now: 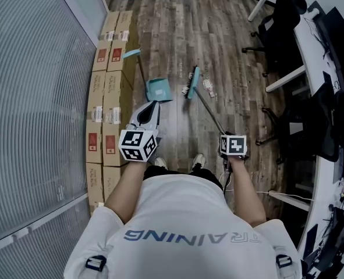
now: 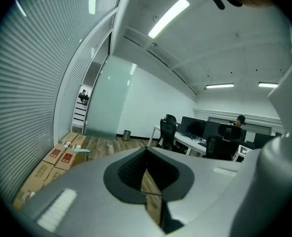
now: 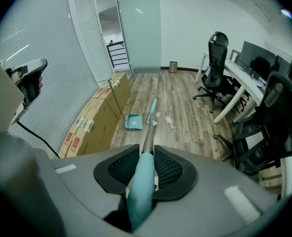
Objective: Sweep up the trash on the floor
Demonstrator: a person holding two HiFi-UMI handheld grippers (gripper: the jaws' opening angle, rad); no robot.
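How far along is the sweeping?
Early. Done: the broom is picked up, the right gripper shut on its handle. In hand: its head rests on the floor beside the trash. Still to do: sweep the trash into the dustpan, which looks empty by the boxes; the left gripper is shut, empty.

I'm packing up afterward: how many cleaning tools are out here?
2. The broom, gripped in the right claw, its head on the floor; the teal dustpan standing on the floor beside the cardboard boxes. Others may be hidden.
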